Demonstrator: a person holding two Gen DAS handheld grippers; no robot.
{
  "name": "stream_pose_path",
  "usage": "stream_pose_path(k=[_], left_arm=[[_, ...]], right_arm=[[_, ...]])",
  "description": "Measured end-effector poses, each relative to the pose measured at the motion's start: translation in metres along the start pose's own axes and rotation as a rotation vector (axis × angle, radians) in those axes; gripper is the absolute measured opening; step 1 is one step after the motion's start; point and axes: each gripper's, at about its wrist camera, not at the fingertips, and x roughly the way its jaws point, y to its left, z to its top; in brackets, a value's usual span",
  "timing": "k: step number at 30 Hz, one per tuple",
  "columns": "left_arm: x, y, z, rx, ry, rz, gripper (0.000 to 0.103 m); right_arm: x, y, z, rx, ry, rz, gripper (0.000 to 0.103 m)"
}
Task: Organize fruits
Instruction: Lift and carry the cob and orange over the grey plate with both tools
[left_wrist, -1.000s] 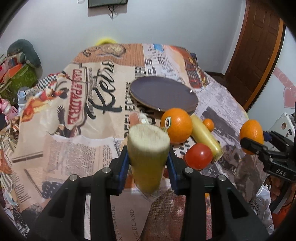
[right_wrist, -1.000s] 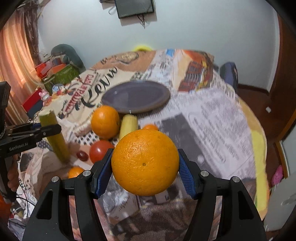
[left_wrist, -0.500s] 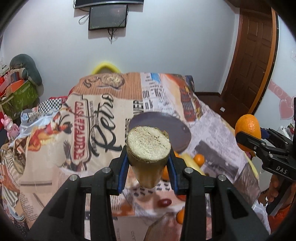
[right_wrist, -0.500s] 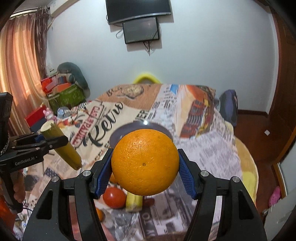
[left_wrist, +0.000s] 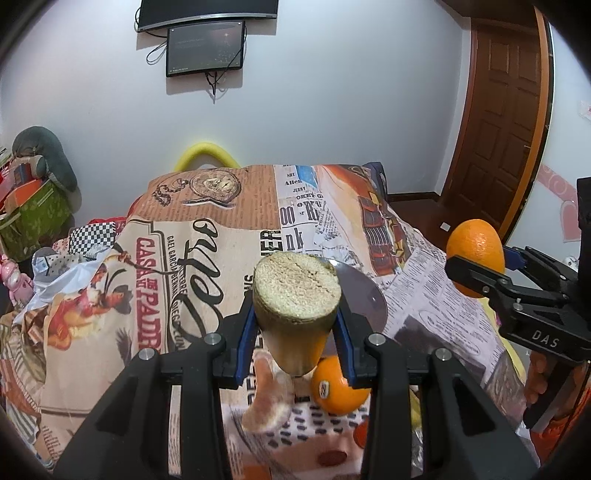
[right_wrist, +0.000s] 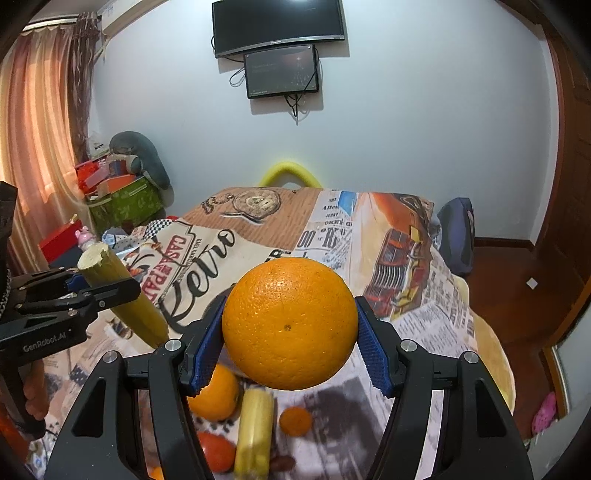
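My left gripper (left_wrist: 295, 332) is shut on a yellow-green stalk piece (left_wrist: 297, 291), whose pale fibrous cut end faces the camera. It hangs above the table. My right gripper (right_wrist: 290, 343) is shut on a large orange (right_wrist: 290, 325), also held in the air. The left wrist view shows that orange (left_wrist: 476, 240) at the right, and the right wrist view shows the stalk (right_wrist: 129, 299) at the left. A dark round plate (left_wrist: 364, 299) lies beyond the stalk, mostly hidden. On the cloth below lie a stickered orange (left_wrist: 338, 387), a yellow fruit (right_wrist: 255, 432), a small orange (right_wrist: 295, 421) and a tomato (right_wrist: 216, 454).
A newspaper-print cloth (left_wrist: 207, 258) covers the table. A yellow chair back (right_wrist: 290, 171) rises behind its far edge. Boxes and toys (right_wrist: 122, 199) are stacked at the left. A wooden door (left_wrist: 498, 122) stands at the right, and screens (right_wrist: 280, 70) hang on the wall.
Both grippers have risen and tipped upward with the stalk and the orange still held. The fruit on the table has slid towards the bottom of both views, and more wall shows.
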Motion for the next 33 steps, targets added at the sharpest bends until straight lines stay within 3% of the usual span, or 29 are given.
stream_pose_path(k=[13,33], left_arm=[[0.060,0.010,0.006,-0.003,0.057,0.026,0.038],[0.132,0.014,0.012,-0.007,0.174,-0.038,0.038]], right_arm=[[0.063,-0.007,0.001,-0.029,0.082,-0.019,0.063],[0.144,-0.016,-0.007,-0.058,0.254,0.011,0.063]])
